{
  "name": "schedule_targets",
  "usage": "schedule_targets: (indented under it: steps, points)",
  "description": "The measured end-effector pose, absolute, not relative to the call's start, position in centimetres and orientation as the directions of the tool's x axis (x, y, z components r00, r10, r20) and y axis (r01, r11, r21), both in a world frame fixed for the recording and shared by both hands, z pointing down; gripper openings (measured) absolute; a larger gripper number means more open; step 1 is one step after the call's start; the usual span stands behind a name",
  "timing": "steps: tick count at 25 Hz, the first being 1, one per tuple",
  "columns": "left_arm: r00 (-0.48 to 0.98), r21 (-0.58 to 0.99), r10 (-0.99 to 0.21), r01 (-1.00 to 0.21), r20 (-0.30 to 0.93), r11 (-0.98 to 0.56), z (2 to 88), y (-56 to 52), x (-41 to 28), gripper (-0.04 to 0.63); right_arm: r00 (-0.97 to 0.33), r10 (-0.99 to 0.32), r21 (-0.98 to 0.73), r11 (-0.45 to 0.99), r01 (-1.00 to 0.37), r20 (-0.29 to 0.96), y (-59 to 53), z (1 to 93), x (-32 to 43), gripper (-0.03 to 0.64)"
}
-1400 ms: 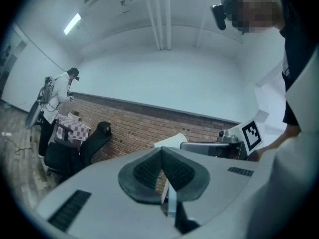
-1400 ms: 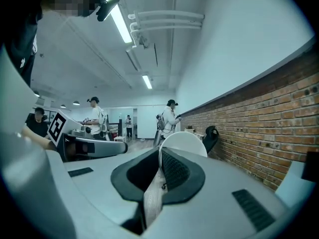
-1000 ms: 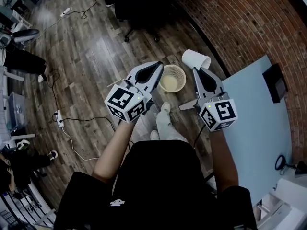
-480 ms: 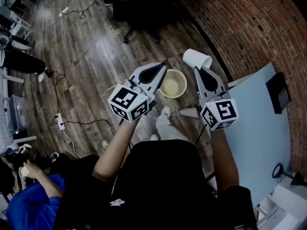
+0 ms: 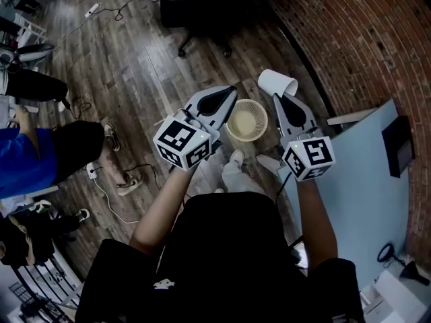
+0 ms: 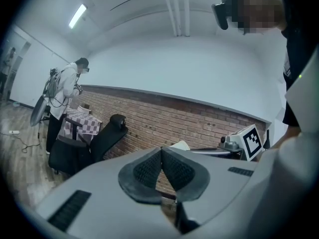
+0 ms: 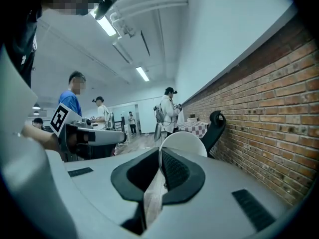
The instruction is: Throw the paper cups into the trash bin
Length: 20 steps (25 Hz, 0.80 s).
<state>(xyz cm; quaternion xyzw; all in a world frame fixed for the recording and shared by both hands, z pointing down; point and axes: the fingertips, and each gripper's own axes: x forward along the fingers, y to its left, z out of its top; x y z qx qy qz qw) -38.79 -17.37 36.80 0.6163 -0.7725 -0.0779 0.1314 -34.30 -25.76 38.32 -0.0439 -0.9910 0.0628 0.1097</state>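
Note:
A white paper cup [image 5: 277, 83] is pinched by its wall in my right gripper [image 5: 277, 98], mouth turned to the right. In the right gripper view the cup [image 7: 183, 142] stands just past the shut jaws of that gripper [image 7: 160, 151]. A round beige trash bin [image 5: 246, 120] stands on the wooden floor below, between the two grippers; the cup hangs beyond its far right rim. My left gripper [image 5: 231, 90] is at the bin's left edge, and in its own view the left gripper [image 6: 161, 151] has its pads meeting with nothing between them. The cup [image 6: 180, 145] shows behind them.
A brick wall [image 5: 357, 39] runs along the right, with a light blue table [image 5: 363, 180] beside it. A black office chair [image 5: 202, 19] stands beyond the bin. A person in blue [image 5: 27, 160] stands at the left near floor cables [image 5: 91, 170]. My shoe [image 5: 232, 163] is near the bin.
Both grippers and the cup have moved forward, the bin now sitting squarely between them. A person in blue has walked in from the lower left to the left side.

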Motion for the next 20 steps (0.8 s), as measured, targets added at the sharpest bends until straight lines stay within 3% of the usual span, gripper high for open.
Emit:
schedule_targets:
  steps: [12,20]
  points:
    - [-0.213,0.324,-0.962,-0.91,0.172,0.26,39.3,-19.4,-43.1,0.003,-0.951,0.119,-0.2,0.978,0.062,0.284,-28.5,42.3,-38.8,0.02]
    - [-0.133,0.354,-0.97,-0.914,0.204,0.2,41.3,-18.1,-46.6,0.003,-0.943,0.049,-0.221,0.975,-0.027,0.329,-27.1,45.1,-41.0,0.02]
